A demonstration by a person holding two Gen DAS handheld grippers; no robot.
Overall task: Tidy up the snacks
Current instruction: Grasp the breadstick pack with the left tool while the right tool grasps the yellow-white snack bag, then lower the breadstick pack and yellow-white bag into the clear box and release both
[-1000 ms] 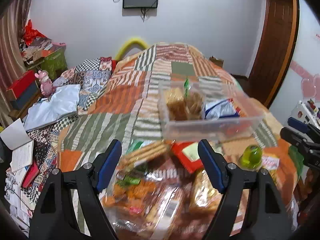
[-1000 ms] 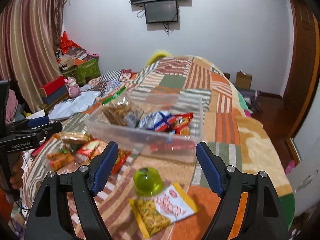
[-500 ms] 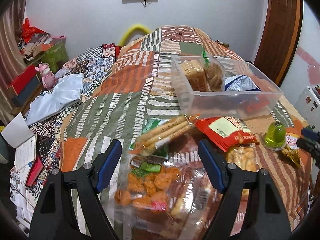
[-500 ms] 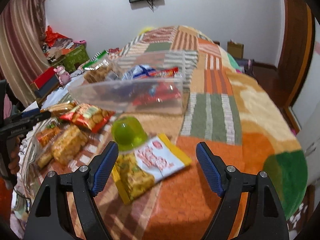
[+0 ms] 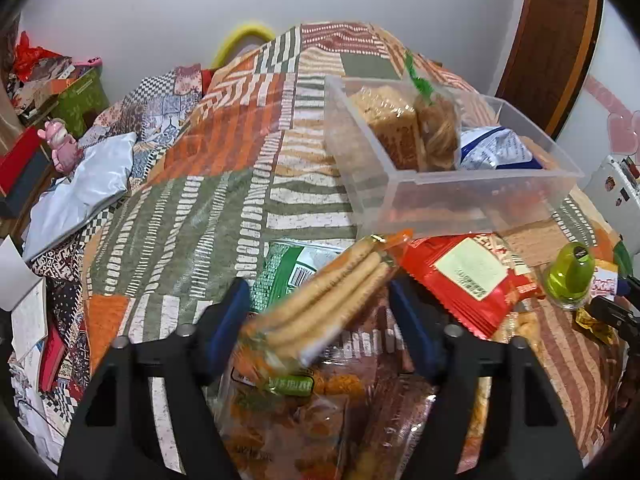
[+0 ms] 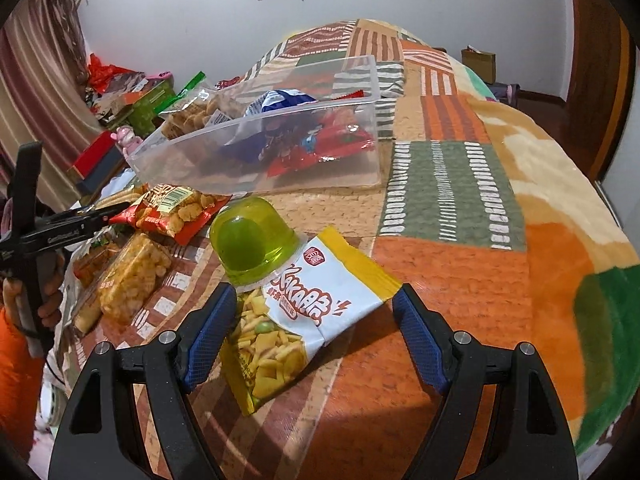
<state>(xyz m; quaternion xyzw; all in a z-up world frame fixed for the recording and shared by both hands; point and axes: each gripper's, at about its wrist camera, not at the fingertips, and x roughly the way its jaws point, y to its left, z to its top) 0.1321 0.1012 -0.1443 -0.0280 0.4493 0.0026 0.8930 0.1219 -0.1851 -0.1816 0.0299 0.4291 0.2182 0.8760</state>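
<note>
Both claws have dropped closer to the snacks since a second ago. My left claw (image 5: 320,320) is closing around the biscuit-stick packet (image 5: 336,292), which lies atop the snack pile on the bed, near the clear bin (image 5: 460,200); pads not yet pressing. It could skid sideways off the slick bags beneath. My right claw (image 6: 312,332) stands wide over the yellow cracker pouch (image 6: 304,320), touching the green jelly cup (image 6: 250,240), and might knock it. Only the right view shows the pouch whole and my left hand (image 6: 24,300).
</note>
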